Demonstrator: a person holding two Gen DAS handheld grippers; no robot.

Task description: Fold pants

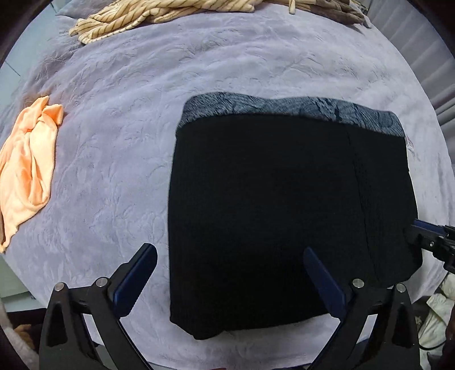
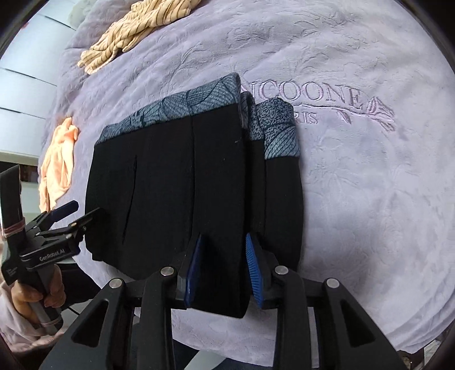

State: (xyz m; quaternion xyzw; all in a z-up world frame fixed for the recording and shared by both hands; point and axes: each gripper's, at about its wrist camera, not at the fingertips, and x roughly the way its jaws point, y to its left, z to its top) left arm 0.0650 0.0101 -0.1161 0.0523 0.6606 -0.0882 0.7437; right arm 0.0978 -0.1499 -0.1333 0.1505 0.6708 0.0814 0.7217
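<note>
The black pants [image 1: 284,216] with a blue-grey patterned waistband lie folded into a thick rectangular stack on the lilac bedspread [image 1: 170,113]. In the right wrist view the pants [image 2: 170,193] show several folded layers. My left gripper [image 1: 230,273] is open, its jaws wide apart over the stack's near left edge; it also shows in the right wrist view [image 2: 82,210], beside the stack's left edge. My right gripper [image 2: 223,270] has its blue pads on either side of the near edge of the top layers, jaws partly apart. Its tip shows in the left wrist view [image 1: 423,230].
An orange garment [image 1: 25,176] lies crumpled at the left of the bed. A cream striped garment [image 1: 136,17] lies at the far edge. The bedspread carries embroidered lettering [image 2: 310,94] right of the stack. The bed's near edge runs just below the grippers.
</note>
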